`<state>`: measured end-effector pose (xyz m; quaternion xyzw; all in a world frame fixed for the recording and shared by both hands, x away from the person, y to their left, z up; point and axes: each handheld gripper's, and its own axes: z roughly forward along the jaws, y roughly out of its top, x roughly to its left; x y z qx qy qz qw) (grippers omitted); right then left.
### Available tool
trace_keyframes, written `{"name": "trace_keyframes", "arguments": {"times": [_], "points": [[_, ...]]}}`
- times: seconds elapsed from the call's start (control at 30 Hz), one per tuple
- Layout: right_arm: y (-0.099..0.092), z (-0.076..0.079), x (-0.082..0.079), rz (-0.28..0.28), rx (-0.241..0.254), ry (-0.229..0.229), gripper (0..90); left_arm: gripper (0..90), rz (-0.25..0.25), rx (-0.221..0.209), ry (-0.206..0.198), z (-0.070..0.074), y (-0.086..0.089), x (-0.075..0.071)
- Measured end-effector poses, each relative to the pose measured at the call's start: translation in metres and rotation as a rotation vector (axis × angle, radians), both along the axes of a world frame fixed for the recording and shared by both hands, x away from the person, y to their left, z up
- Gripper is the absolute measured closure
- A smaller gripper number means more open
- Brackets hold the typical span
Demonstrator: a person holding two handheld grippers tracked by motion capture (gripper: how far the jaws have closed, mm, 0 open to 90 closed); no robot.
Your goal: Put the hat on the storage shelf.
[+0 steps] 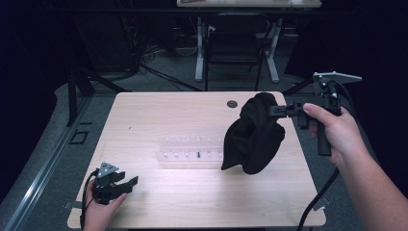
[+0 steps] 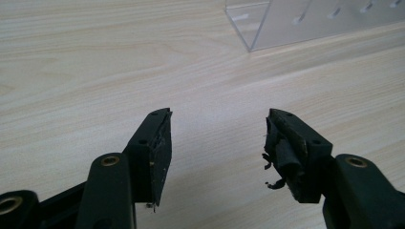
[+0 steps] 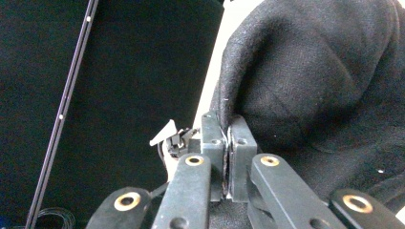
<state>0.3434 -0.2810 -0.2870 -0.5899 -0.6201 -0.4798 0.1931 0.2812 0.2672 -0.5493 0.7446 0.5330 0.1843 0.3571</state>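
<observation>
Gripping one black cloth (image 1: 254, 134): right hand-held gripper (image 1: 275, 110)

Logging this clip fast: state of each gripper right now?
Left gripper: open, empty, low over the table.
Right gripper: shut on the black cloth, holding it up above the clear rack.

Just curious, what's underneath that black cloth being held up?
The black cloth, pinched in the right gripper, hangs over the clear plastic rack's right end. The rack's left part shows; the part behind the cloth is hidden.
</observation>
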Motion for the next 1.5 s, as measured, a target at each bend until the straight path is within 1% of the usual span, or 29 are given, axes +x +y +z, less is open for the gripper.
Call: {"name": "trace_keyframes", "arguments": {"times": [0.17, 0.23, 0.27, 0.3, 0.4, 0.43, 0.53, 0.7, 0.77, 0.9, 1.03, 1.1, 1.23, 1.27, 1.3, 1.37, 1.4, 1.43, 1.47, 1.5], "points": [[0.01, 0.001, 0.012, 0.015, -0.006, -0.003, 88.1, 42.3, -0.005, 0.001, 0.009, 0.0, 0.001, 0.0], [0.014, 0.002, 0.017, 0.006, -0.012, -0.001, 88.2, 42.3, -0.005, -0.001, 0.008, 0.0, 0.001, 0.001], [0.016, 0.002, 0.019, 0.013, -0.018, -0.002, 88.1, 42.3, -0.006, -0.002, 0.008, 0.0, 0.001, 0.001], [0.021, 0.001, 0.024, 0.012, -0.017, -0.004, 88.2, 42.3, -0.006, -0.003, 0.007, 0.0, 0.001, 0.001], [0.026, 0.002, 0.029, 0.015, -0.023, -0.007, 88.1, 42.3, -0.006, -0.004, 0.007, 0.0, 0.001, 0.001], [0.029, 0.002, 0.031, 0.023, -0.027, -0.008, 88.1, 42.3, -0.011, -0.001, 0.016, 0.001, 0.001, 0.001], [0.038, 0.002, 0.038, 0.028, -0.034, -0.012, 88.1, 42.3, -0.006, -0.005, 0.007, 0.0, 0.001, 0.001], [0.051, 0.0, 0.048, 0.033, -0.031, -0.012, 88.2, 42.3, -0.008, -0.006, 0.005, 0.0, 0.001, 0.001], [0.056, -0.002, 0.052, 0.044, -0.035, -0.012, 88.2, 42.3, -0.008, -0.006, 0.006, 0.0, 0.001, 0.001], [0.066, -0.007, 0.06, 0.05, -0.035, -0.008, 88.2, 42.3, -0.009, -0.006, 0.006, 0.001, 0.001, 0.0], [0.073, -0.012, 0.066, 0.049, -0.037, 0.001, 88.1, 42.3, -0.011, -0.008, 0.005, 0.001, 0.001, 0.001], [0.076, -0.015, 0.069, 0.058, -0.041, 0.005, 88.1, 42.3, -0.011, -0.008, 0.006, 0.0, 0.001, 0.001], [0.079, -0.019, 0.072, 0.056, -0.045, 0.011, 88.1, 42.3, -0.014, -0.011, 0.006, 0.0, 0.0, 0.001], [0.08, -0.02, 0.073, 0.051, -0.052, 0.014, 88.1, 42.3, -0.016, -0.01, 0.004, 0.0, 0.0, 0.001], [0.081, -0.02, 0.074, 0.059, -0.059, 0.016, 88.1, 42.3, -0.016, -0.01, 0.004, 0.0, -0.001, 0.001], [0.083, -0.022, 0.075, 0.053, -0.061, 0.02, 88.1, 42.3, -0.023, 0.001, 0.018, 0.002, -0.001, 0.0], [0.083, -0.023, 0.076, 0.054, -0.062, 0.022, 88.1, 42.3, -0.018, -0.008, 0.004, 0.001, -0.002, 0.0], [0.083, -0.024, 0.076, 0.056, -0.062, 0.022, 88.0, 42.3, -0.023, -0.003, 0.006, 0.001, -0.002, 0.0], [0.084, -0.025, 0.077, 0.054, -0.058, 0.022, 88.0, 42.3, -0.026, 0.001, 0.016, 0.002, -0.003, 0.0], [0.085, -0.026, 0.077, 0.056, -0.051, 0.022, 88.0, 42.3, -0.025, -0.002, 0.007, 0.001, -0.003, 0.0]]}}
